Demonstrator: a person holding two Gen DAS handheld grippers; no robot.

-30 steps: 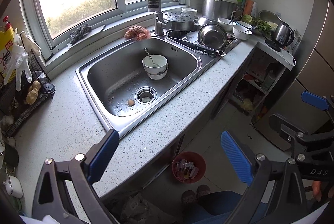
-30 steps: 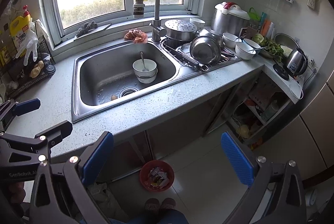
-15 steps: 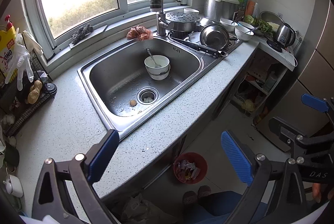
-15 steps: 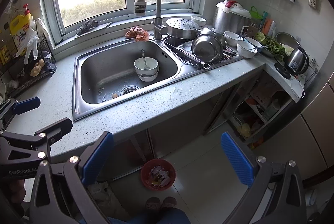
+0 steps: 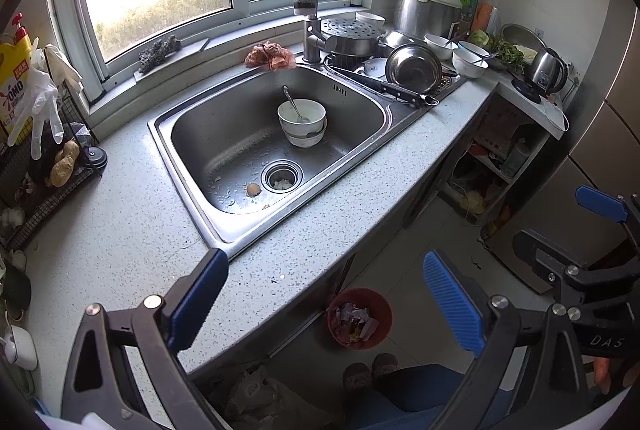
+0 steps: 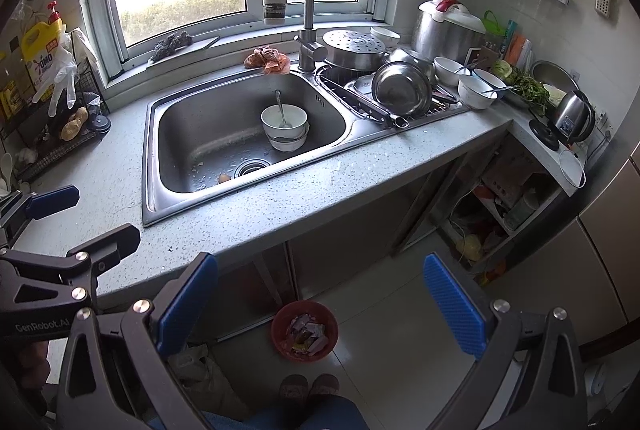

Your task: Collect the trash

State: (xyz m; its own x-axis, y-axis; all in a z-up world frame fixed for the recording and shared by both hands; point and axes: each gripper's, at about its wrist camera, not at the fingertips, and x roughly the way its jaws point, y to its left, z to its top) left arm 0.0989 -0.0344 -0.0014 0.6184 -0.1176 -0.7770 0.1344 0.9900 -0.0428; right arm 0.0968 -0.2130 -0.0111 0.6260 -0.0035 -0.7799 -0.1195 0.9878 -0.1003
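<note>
Both my grippers hang wide and empty above the counter edge. The scrap (image 5: 253,189) I judge to be trash, a small brownish lump, lies on the sink (image 5: 192,133) floor touching the drain's rim at its 9 o'clock. From my left gripper (image 5: 326,290) it sits toward 11 o'clock, well apart; from my right gripper (image 6: 320,294) also toward 11 o'clock, and farther off. So my left looks nearer. The lump is roundish, with no clear long axis. The red bin (image 6: 305,330) stands on the floor below, near 6 o'clock of the sink.
</note>
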